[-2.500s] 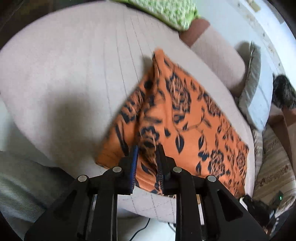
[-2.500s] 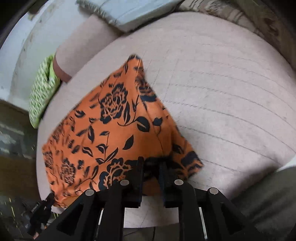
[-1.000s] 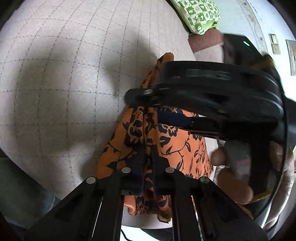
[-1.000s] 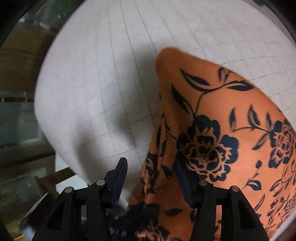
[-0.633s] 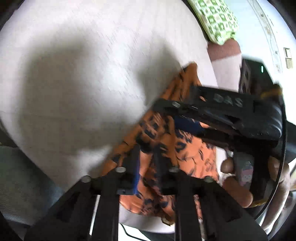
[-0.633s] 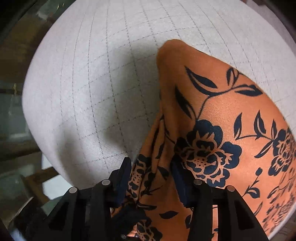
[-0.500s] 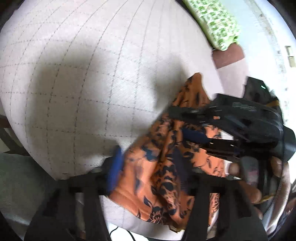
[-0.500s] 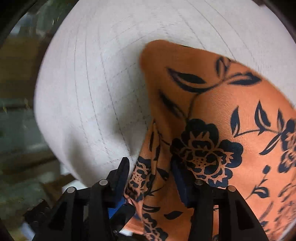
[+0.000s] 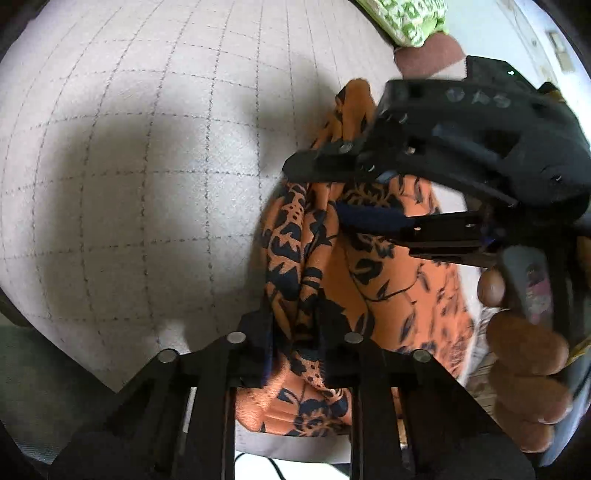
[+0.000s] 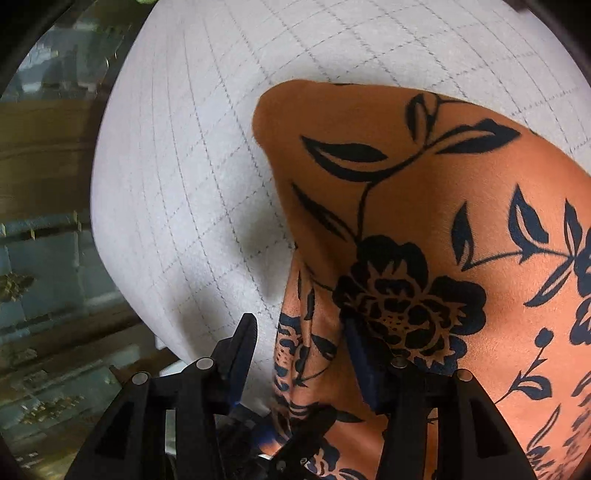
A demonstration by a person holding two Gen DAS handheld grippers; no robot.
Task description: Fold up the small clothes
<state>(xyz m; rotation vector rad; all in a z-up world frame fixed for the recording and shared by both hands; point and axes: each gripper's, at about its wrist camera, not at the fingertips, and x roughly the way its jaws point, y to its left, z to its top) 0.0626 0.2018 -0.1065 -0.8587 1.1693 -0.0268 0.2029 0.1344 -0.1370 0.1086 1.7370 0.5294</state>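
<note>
Pale grey quilted upholstery, stitched in a grid of squares, fills the left and centre of the left wrist view, with a green-and-white patterned cushion at the top edge. An orange cloth with a black floral print lies bunched at the lower centre and right of that frame, near the front edge of the cushion.

At the bottom centre, the left gripper has just been closing, and its two fingers now pinch a gathered ridge of the orange cloth between them. Across the upper right of the same frame reaches the black right gripper, one finger above the cloth and a blue-padded one lower down, with fabric passing between them. A hand wraps its handle at the right edge.

From the right wrist view, the orange cloth spreads over the right half of the frame, one rounded corner pointing to the upper centre. The right gripper at the bottom stands with its fingers well apart, straddling a raised fold; the left finger sits clear of the fabric, while the right one lies against it.
</note>
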